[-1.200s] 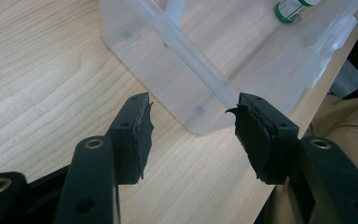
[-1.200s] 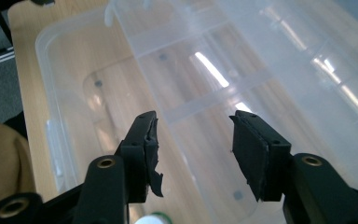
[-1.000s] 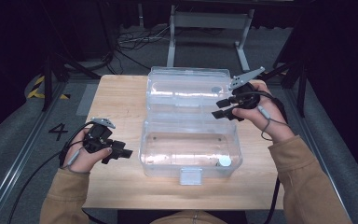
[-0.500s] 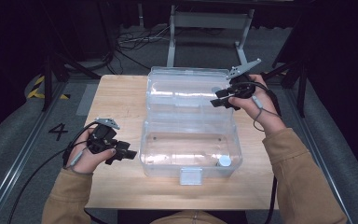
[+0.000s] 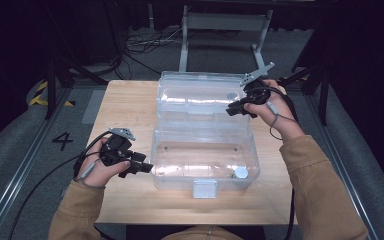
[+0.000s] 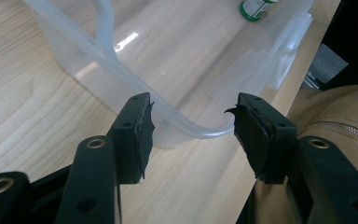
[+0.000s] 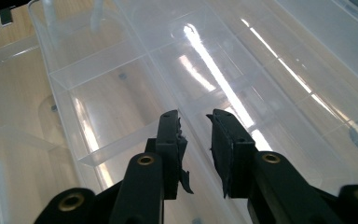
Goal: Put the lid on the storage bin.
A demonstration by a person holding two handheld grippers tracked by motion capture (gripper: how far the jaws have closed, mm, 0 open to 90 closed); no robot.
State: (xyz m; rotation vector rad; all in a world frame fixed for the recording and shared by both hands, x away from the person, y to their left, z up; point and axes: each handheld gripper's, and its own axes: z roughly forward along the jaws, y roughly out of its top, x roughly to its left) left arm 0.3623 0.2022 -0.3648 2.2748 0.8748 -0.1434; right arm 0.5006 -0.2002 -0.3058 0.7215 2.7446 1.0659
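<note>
Narrowing just now, the right gripper (image 5: 231,109) hangs over the open lid (image 5: 200,96) of the clear box (image 5: 205,160) on the desk (image 5: 125,105), fingers (image 7: 170,140) empty, the lid's long axis crossways beneath. The left gripper (image 5: 145,167), released, brackets the box's near left corner.

Bright overhead light glares off the clear box (image 5: 205,130); surroundings lie dark.

A lab or recording studio: a bare wooden table (image 5: 130,107) on grey floor, black-draped surroundings, loose cables (image 5: 140,42) at 11 o'clock, hazard-striped tape (image 5: 42,92) at 9 o'clock.
</note>
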